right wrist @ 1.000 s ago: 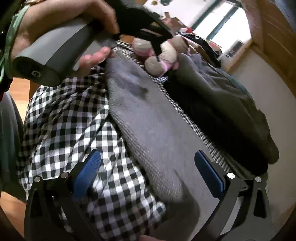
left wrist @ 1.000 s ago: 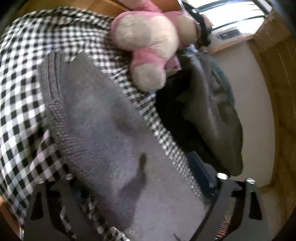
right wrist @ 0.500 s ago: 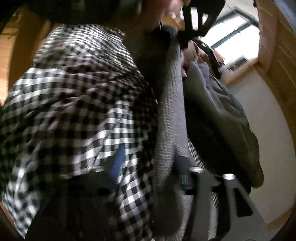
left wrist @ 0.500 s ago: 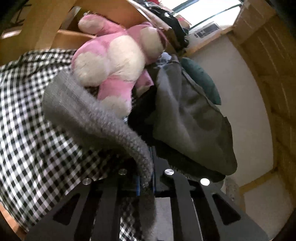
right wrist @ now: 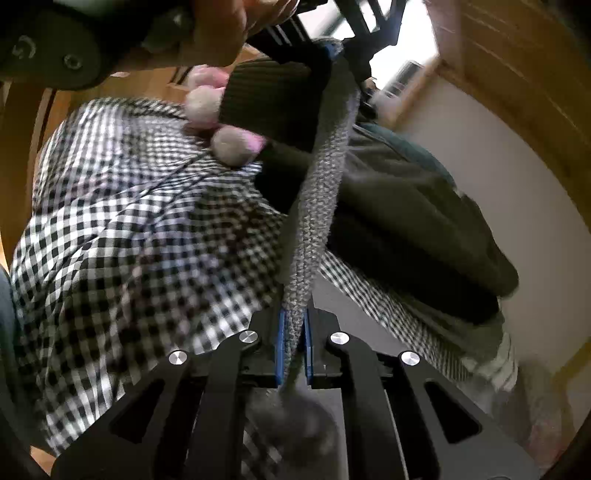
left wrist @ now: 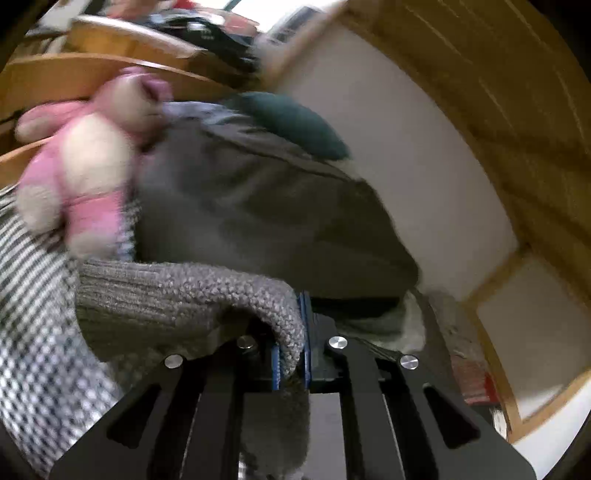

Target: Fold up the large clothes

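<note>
The left claw (left wrist: 291,354) is pinching the gray knit sweater (left wrist: 177,295). Its two blue pads (left wrist: 305,332) are pressed together on a fold of the thick knit edge. The sweater bends over the pads and hangs down between the black arms of the claw.

The right claw (right wrist: 293,347) is pinching the same sweater (right wrist: 321,192). Its blue pads are squeezed tight on a thin strip of the knit. From there the sweater runs up like a rope, pulled tight, to the left claw (right wrist: 332,55) at the top of the right view. A hand (right wrist: 229,33) holds the gray handle of that claw. So the sweater is held up in the air between the two claws, above the bed.

Under the sweater lies a black and white checked cloth (right wrist: 129,240). It is spread wide and has many wrinkles.

A pink and cream soft toy (left wrist: 85,162) sits at the far end of the checked cloth. It is touching a pile of dark clothes (left wrist: 258,206). The pile has a gray-green piece on top and a dark green piece (left wrist: 295,125) behind it. Something black (right wrist: 406,266) lies under the pile at its near edge.

A white wall (left wrist: 406,155) is just beside the pile. Wood panels (left wrist: 517,110) are farther to the right. Curved wood bars (left wrist: 110,77) stand behind the toy.
</note>
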The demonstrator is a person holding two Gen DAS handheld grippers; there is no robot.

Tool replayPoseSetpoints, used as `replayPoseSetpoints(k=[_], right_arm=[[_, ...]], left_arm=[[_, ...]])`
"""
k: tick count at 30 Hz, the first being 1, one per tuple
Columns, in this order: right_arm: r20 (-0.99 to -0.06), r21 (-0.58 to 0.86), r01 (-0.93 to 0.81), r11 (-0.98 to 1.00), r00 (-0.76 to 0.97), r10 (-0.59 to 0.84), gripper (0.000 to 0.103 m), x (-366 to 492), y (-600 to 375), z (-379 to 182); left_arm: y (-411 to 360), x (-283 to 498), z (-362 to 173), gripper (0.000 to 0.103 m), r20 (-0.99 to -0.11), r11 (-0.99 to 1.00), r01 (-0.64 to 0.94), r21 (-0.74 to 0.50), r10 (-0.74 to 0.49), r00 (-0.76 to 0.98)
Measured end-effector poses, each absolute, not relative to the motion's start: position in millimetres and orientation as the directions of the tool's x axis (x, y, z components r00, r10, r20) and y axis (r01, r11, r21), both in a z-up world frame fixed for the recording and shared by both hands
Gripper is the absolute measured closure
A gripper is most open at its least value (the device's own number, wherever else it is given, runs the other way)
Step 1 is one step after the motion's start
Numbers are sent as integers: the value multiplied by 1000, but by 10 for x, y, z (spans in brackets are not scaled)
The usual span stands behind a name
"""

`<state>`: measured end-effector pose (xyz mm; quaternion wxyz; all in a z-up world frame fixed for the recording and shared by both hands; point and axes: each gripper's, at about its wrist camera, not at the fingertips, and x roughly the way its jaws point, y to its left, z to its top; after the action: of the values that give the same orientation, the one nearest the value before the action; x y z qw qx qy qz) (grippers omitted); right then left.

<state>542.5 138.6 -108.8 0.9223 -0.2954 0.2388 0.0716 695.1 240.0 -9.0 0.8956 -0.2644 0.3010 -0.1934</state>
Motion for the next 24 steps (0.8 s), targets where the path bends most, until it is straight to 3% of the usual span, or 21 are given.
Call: replayPoseSetpoints(k=[10, 13, 15, 16, 17, 19, 24], right_arm=[[-528, -330, -186, 925, 849, -18, 95, 5191, 432, -1054], [-541, -277, -185, 943, 841, 6, 90, 5053, 183, -1072], [-540, -218, -178, 959, 841, 33, 75, 4924, -25, -1041], [-534, -191, -170, 967, 844, 43, 50, 4839, -142, -1022], [-523, -159, -155, 975, 851, 49, 35, 4737, -281, -995], [-521, -117, -122, 986, 853, 44, 28, 4576, -539, -943], [-553, -100, 58, 993, 827, -104, 22, 4295, -1275, -907]], left_arm=[[965, 6768, 67, 96, -464, 756, 437, -487, -648, 604], [648, 6715, 14, 96, -478, 737, 470, -486, -675, 562], [475, 6650, -24, 96, -491, 733, 500, -462, -681, 544], [374, 6618, -39, 96, -495, 727, 518, -450, -686, 533], [269, 6582, -52, 96, -499, 722, 537, -437, -691, 523], [91, 6502, -74, 96, -510, 717, 562, -414, -693, 509], [-421, 6408, -361, 96, -574, 691, 614, -382, -698, 428]])
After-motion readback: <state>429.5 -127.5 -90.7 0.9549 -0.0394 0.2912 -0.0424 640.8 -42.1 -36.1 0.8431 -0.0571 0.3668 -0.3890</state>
